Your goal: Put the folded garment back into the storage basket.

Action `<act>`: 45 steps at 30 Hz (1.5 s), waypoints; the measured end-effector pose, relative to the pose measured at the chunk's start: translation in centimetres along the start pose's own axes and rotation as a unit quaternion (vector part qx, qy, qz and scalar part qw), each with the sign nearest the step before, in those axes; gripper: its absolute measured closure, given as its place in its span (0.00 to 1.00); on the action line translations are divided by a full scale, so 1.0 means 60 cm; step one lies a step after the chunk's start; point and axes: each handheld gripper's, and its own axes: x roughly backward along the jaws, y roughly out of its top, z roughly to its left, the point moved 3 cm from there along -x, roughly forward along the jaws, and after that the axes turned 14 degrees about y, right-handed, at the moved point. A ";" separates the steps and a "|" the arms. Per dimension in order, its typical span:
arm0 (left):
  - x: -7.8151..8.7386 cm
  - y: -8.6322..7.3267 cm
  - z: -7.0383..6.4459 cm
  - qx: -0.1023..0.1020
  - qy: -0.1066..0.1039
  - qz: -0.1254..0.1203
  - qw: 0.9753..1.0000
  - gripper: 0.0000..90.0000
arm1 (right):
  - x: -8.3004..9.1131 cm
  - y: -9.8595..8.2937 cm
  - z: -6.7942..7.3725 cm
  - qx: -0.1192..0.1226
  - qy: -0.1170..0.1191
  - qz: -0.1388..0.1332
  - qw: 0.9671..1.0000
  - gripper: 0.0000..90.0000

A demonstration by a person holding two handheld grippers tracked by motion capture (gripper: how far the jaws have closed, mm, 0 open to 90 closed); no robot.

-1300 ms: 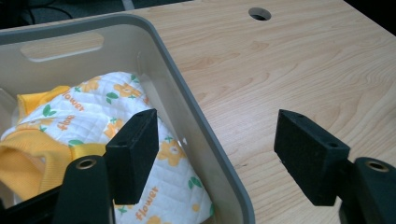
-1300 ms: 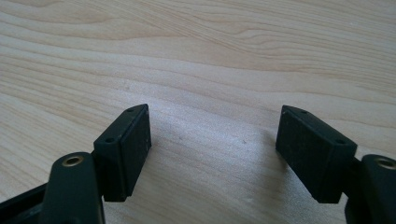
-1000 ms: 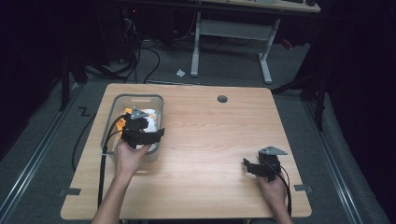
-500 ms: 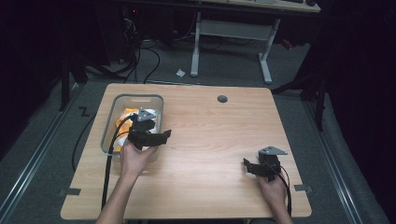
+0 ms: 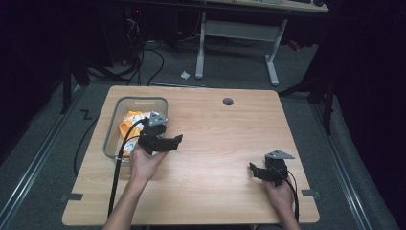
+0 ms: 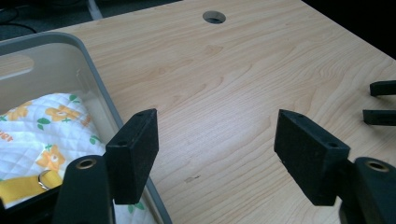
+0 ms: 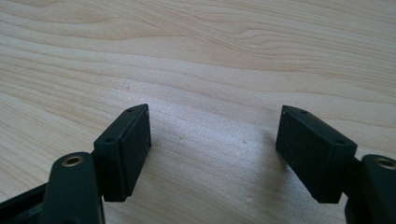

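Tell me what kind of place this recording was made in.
Probably a lab or workshop set up for recording: a light wooden table with a cable hole, a second height-adjustable desk frame behind, loose black cables on grey carpet, and dark surroundings.

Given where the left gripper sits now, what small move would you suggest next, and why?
Probably swing the left gripper back left over the grey bin and lower it toward the flowered quilted cloth. Its jaws stand open and empty over bare table beside the bin wall, while the cloth lies inside. The right gripper rests open, far off.
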 end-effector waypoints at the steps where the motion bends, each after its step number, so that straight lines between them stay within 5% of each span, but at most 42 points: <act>1: -0.001 0.001 -0.002 0.001 -0.002 -0.001 1.000 0.34 | 0.000 0.000 0.000 0.000 0.000 0.000 1.000 0.30; 31: -0.025 -0.005 -0.082 -0.018 -0.063 0.004 0.998 0.34 | 0.000 0.000 0.000 0.001 0.000 0.000 1.000 0.30; 45: -0.037 -0.029 -0.098 -0.017 -0.068 0.010 0.997 0.34 | 0.000 0.000 0.000 0.001 0.000 0.000 1.000 0.30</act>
